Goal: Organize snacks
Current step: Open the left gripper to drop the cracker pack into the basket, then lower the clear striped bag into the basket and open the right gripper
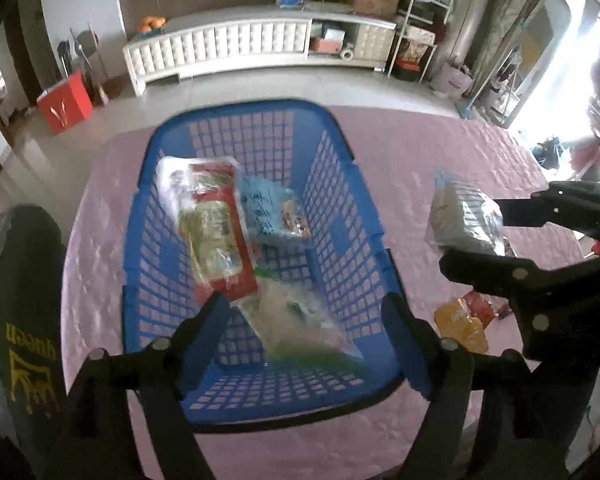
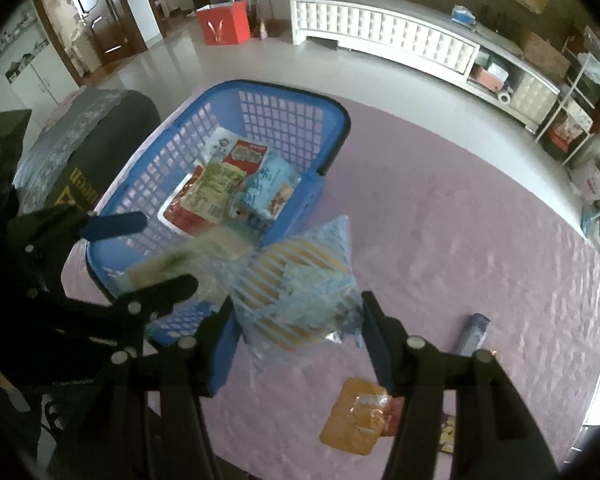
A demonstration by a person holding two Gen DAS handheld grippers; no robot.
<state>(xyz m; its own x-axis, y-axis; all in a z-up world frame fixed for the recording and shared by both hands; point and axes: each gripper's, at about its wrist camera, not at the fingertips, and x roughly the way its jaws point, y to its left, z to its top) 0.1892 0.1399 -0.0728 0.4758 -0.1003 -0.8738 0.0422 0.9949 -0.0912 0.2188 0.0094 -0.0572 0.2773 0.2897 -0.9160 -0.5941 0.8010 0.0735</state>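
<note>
Pink quilted cloth [image 2: 460, 220] covers the work surface, with tiled floor and a white cabinet [image 1: 228, 46] beyond. Nearest, the left gripper [image 1: 304, 316] hangs over the blue basket [image 1: 342, 148] with jaws spread and nothing between them; a blurred clear green-trimmed packet [image 1: 300, 320] lies just below, apparently just dropped in. Beside the basket's right wall, the right gripper [image 2: 296, 320] clamps a blue-striped snack bag [image 2: 300, 280]. An orange packet [image 2: 356, 416] and a blue tube [image 2: 474, 332] wait on the cloth. Deeper in the basket lie red [image 1: 216, 232] and light-blue [image 1: 268, 208] packs. Next, the striped bag likely needs carrying over the rim and releasing.
</note>
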